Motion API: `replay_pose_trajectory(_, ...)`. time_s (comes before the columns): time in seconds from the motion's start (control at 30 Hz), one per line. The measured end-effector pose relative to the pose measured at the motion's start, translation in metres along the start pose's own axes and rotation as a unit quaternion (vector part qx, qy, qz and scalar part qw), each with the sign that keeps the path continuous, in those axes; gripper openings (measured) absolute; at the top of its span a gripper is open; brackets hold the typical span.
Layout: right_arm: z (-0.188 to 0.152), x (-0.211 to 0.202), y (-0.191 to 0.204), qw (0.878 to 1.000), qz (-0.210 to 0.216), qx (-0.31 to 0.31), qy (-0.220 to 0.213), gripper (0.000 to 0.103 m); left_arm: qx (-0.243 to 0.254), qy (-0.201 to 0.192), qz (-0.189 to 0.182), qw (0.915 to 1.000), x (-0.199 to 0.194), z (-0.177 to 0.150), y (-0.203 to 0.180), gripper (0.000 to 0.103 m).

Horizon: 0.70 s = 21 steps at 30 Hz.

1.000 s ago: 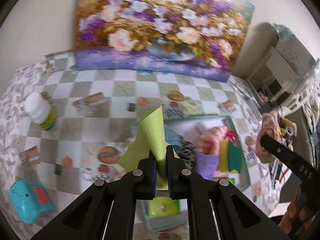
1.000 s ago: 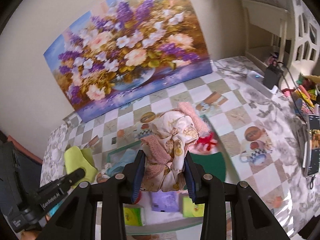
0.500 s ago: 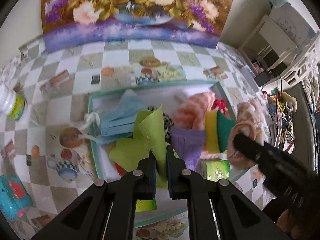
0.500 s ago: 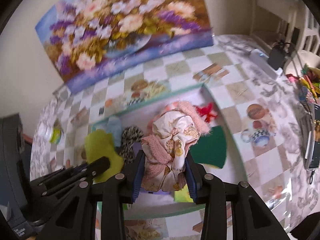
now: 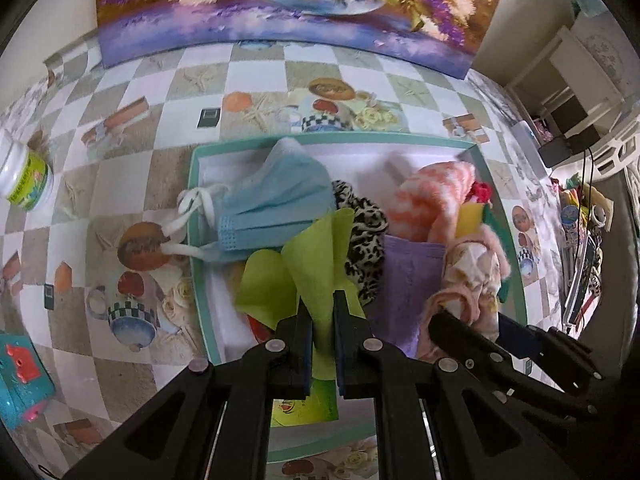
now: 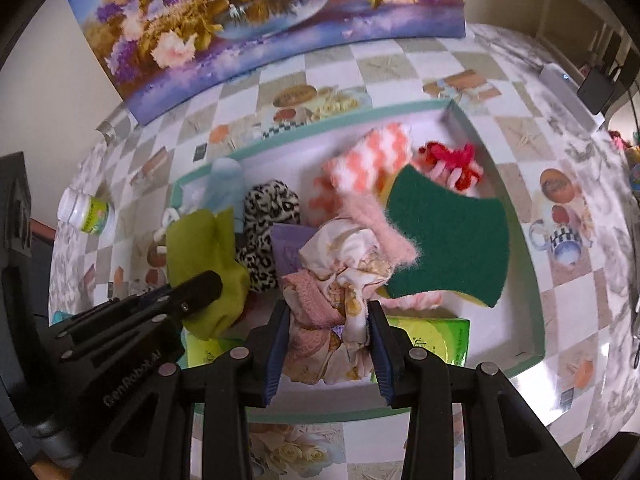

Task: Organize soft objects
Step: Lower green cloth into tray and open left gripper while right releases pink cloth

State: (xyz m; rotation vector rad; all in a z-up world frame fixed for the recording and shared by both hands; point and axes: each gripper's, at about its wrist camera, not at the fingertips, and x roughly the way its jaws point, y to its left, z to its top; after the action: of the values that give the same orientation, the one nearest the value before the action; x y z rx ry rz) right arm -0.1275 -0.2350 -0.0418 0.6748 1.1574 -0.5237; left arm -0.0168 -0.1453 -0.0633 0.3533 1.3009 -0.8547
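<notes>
A teal-rimmed white tray [image 5: 195, 208] [image 6: 532, 280] holds soft things: a blue face mask [image 5: 272, 208], a leopard-print scrunchie [image 5: 362, 236] [image 6: 266, 220], an orange-and-white fluffy cloth [image 5: 428, 200] [image 6: 368, 160], a purple cloth [image 5: 408, 276], a green sponge [image 6: 448, 240] and red yarn [image 6: 452, 160]. My left gripper [image 5: 322, 300] is shut on a lime-green cloth [image 5: 316, 260] [image 6: 204, 252] low over the tray's left part. My right gripper [image 6: 328, 312] is shut on a bundled pink floral cloth [image 6: 340, 280] [image 5: 472, 280] over the tray's front.
A white bottle with a green label [image 5: 24, 176] [image 6: 86, 208] lies left of the tray. A teal toy [image 5: 20, 376] sits at the near left. A flower painting [image 5: 280, 8] leans against the back wall. Green packets [image 6: 432, 340] lie at the tray's front. Clutter fills the right edge.
Both grippers have sunk toward the tray with their cloths and tipped downward. The tray's contents now fill the middle of both views, and the two grippers have drawn close together.
</notes>
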Motion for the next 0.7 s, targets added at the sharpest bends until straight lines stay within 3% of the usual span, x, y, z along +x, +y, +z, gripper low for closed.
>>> replay_pose_trajectory(0.4,-0.003,0.021,-0.007,0.999,0.001,0.009,0.031,0.041,-0.006,0.017,0.018,0.9997,0.011,0.001,0.001,0.012)
replay_pose_trajectory(0.47,-0.003,0.017,-0.006,1.000,-0.003,0.008,0.026,0.042,-0.007,0.014,0.023,0.9996,0.008,0.002,0.001,0.022)
replay_pose_trajectory(0.57,-0.001,0.011,-0.006,1.000,-0.009,0.006,0.020,0.052,-0.009,0.006,0.031,0.9995,0.000,0.004,0.002,0.037)
replay_pose_trajectory(0.7,0.002,0.002,-0.005,1.000,-0.014,0.002,0.007,0.058,-0.019,-0.007,0.029,0.9994,-0.013,0.006,0.008,0.043)
